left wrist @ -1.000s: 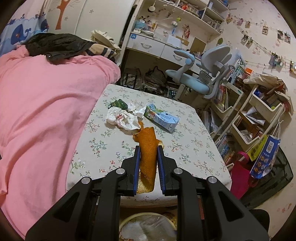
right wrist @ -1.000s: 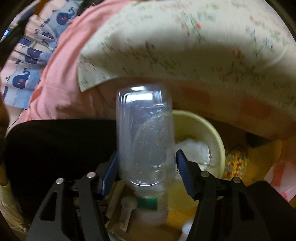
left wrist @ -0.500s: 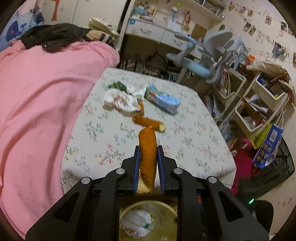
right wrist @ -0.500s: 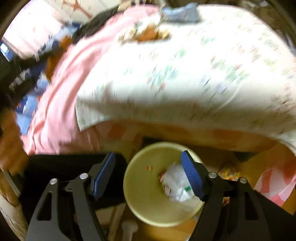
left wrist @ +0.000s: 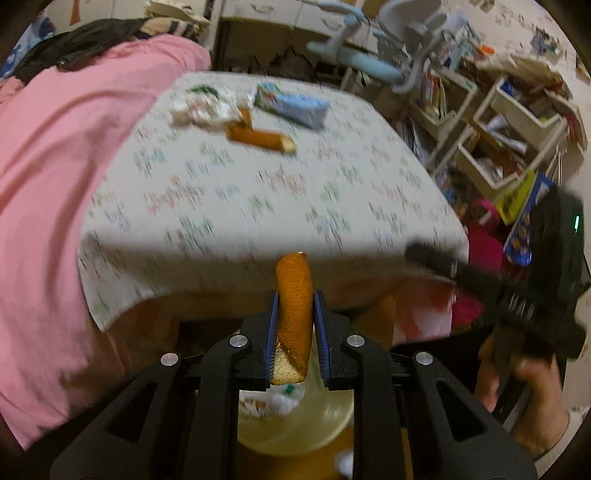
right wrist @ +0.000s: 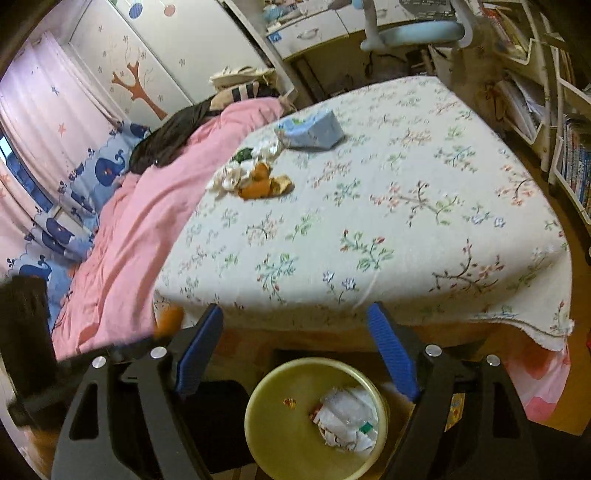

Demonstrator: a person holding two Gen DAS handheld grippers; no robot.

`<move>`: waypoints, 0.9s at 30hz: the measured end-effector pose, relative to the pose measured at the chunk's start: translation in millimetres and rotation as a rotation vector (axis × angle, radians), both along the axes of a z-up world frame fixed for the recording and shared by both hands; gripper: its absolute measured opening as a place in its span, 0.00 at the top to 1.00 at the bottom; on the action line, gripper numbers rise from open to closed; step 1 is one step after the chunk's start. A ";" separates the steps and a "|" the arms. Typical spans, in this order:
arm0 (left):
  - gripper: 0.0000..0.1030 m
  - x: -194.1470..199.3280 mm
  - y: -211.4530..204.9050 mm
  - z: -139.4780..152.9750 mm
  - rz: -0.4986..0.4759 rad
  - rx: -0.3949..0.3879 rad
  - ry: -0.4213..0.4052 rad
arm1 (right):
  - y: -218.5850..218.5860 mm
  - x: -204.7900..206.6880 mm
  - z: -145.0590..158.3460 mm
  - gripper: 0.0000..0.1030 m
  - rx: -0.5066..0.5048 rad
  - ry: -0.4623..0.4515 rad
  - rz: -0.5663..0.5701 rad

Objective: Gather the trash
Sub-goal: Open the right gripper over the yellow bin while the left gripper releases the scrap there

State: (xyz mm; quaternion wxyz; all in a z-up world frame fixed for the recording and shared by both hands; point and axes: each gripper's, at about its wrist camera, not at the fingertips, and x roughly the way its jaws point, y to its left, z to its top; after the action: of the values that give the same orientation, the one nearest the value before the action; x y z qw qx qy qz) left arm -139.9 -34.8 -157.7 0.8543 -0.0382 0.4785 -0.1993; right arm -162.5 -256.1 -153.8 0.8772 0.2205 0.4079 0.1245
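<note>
My left gripper (left wrist: 294,302) is shut on a long orange peel strip (left wrist: 294,306) and holds it off the table's front edge, above a yellow-green bin (left wrist: 295,424). My right gripper (right wrist: 295,332) is open and empty, above the same bin (right wrist: 273,398), which holds a crushed plastic bottle (right wrist: 347,417). On the floral tablecloth (right wrist: 369,206) lie more orange peel (right wrist: 262,184), crumpled white paper (right wrist: 229,173) and a blue carton (right wrist: 314,129). The left wrist view shows that peel (left wrist: 258,136), paper (left wrist: 199,109) and carton (left wrist: 295,105) too.
A pink blanket (right wrist: 140,221) covers the bed left of the table. A blue desk chair (right wrist: 413,31) and shelves (left wrist: 498,122) stand behind and to the right. The hand with the right gripper's body (left wrist: 535,280) shows at the right of the left wrist view.
The right gripper opened and dropped the plastic bottle into the bin, then rose and tilted up toward the table. The left gripper pulled back off the table with the peel, over the bin.
</note>
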 end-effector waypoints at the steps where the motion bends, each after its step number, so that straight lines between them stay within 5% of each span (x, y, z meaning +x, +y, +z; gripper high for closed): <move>1: 0.83 -3.0 -1.6 -3.7 -0.007 0.004 0.012 | -0.9 -0.1 0.5 0.24 0.002 -0.005 -0.005; 4: 0.81 -11.3 -8.6 -17.7 -0.038 0.033 0.071 | -4.9 -0.9 0.8 0.23 0.011 -0.005 -0.012; 8: 0.53 -16.7 -10.3 -23.0 -0.030 0.051 0.098 | -6.4 -1.6 0.7 0.23 0.017 -0.004 -0.017; 20: 0.35 -14.7 23.0 13.0 0.162 -0.012 -0.092 | -3.6 -3.8 2.4 0.22 -0.002 -0.013 -0.015; 27: 0.31 -10.6 35.5 17.2 0.241 -0.010 -0.124 | -1.0 -3.2 1.7 0.21 -0.010 -0.011 -0.007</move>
State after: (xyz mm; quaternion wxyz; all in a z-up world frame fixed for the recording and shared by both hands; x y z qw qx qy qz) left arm -150.5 0.7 -140.6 0.8999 -0.0873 0.4157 -0.0994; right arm -165.7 -257.2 -152.1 0.8809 0.2169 0.4030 0.1208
